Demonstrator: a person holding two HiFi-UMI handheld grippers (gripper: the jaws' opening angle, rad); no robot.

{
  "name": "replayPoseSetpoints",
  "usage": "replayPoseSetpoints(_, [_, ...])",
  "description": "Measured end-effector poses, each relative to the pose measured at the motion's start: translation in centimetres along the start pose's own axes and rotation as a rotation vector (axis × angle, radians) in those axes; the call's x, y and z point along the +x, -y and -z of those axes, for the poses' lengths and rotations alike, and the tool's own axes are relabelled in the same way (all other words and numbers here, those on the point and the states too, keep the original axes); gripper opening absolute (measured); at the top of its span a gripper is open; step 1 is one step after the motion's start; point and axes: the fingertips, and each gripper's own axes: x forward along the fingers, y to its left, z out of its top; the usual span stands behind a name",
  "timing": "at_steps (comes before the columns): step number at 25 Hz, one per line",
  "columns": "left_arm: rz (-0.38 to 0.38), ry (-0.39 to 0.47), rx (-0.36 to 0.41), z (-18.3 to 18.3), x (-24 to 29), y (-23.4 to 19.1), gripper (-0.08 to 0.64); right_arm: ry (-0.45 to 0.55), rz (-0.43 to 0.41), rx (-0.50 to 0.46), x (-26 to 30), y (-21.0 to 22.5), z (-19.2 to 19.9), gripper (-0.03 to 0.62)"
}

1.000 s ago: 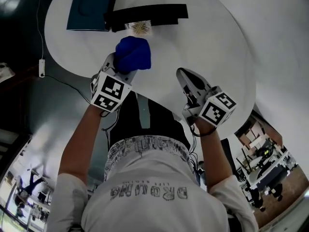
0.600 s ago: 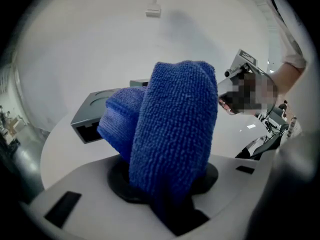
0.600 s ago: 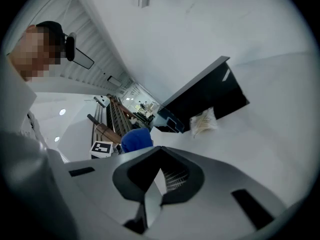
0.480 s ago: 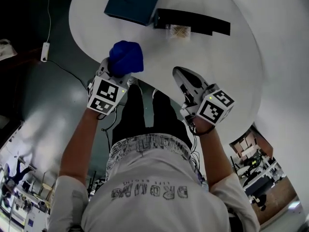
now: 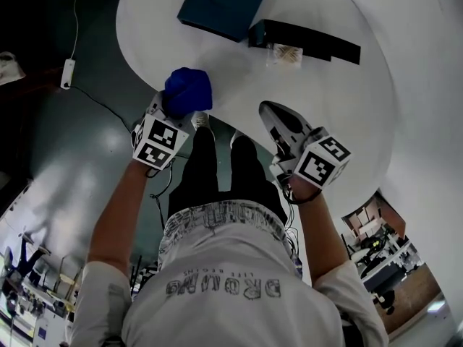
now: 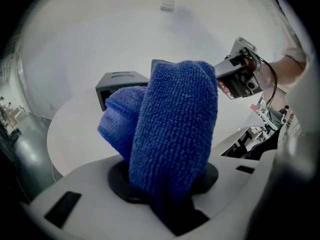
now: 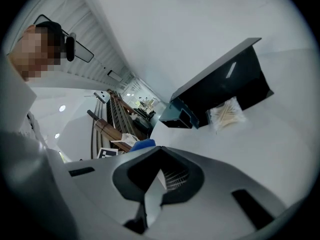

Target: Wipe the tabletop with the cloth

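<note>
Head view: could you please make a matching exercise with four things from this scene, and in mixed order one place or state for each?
Things:
1. blue cloth
2. right gripper
3. clear swab packet
4. dark blue box

Places or states:
A. jaws together, nothing between them
B. at the far edge of the table
C. clamped in the left gripper
D. on the near side of the long black bar

Pairs: 1-C, 2-A, 3-D, 4-B

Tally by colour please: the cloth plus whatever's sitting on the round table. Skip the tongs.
Blue, cloth: 1
Dark teal, flat box: 1
Black, long box: 1
Clear, packet of thin sticks: 1
Total: 4
</note>
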Motion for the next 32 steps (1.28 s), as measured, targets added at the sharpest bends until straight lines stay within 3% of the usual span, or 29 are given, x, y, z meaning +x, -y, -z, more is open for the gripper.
replayPoseSetpoints(10, [0.025,-0.019,0.035,-1.3,1.7,1.4,0.153,0.038,0.023,0.033,-2.3,1.6,-0.2,0.006])
replayPoseSetpoints(32, [0.205,-0.039,0.208,-9.5,12.2,15.1,0.153,0.212,0.132,0.15,-16.2,11.1,-0.6,0.006])
